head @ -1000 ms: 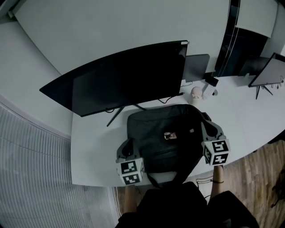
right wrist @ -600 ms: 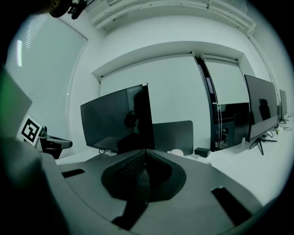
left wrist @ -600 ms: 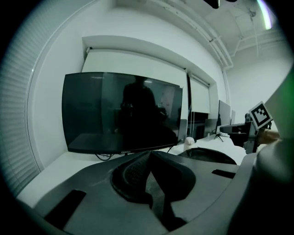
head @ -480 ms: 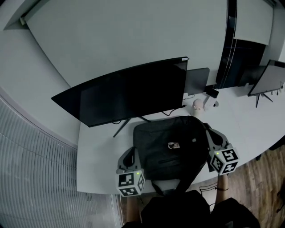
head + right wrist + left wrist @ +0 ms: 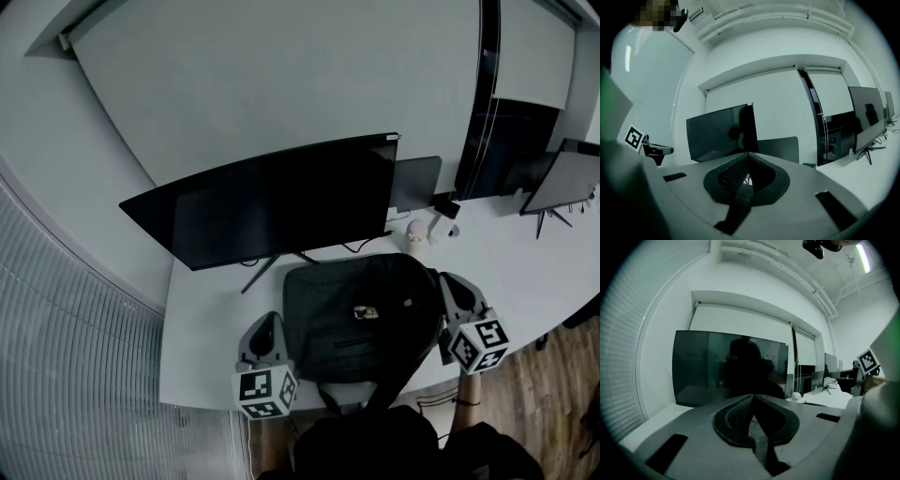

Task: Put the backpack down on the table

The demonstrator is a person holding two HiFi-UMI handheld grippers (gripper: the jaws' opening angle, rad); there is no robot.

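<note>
The dark grey backpack (image 5: pixel 361 314) lies flat on the white table (image 5: pixel 202 328) in front of the monitor. A dark strap runs from its near edge toward my body. My left gripper (image 5: pixel 269 322) is just beside the bag's left edge. My right gripper (image 5: pixel 446 278) is at its right edge. In the left gripper view the left gripper (image 5: pixel 753 397) is shut, pads together, with nothing seen between them. The right gripper (image 5: pixel 748 154) is likewise shut and points level at the monitor. Neither gripper view shows the bag.
A wide curved black monitor (image 5: pixel 272 202) stands behind the bag, cables under it. A grey panel (image 5: pixel 417 183), a small pale object (image 5: pixel 415 232) and a second screen (image 5: pixel 562 183) are at the back right. The table's near edge runs just below the bag.
Both grippers have lifted a little beside the bag, the right one drifting slightly outward. The backpack stays lying on the table. The whole scene has slid down in the head view.
</note>
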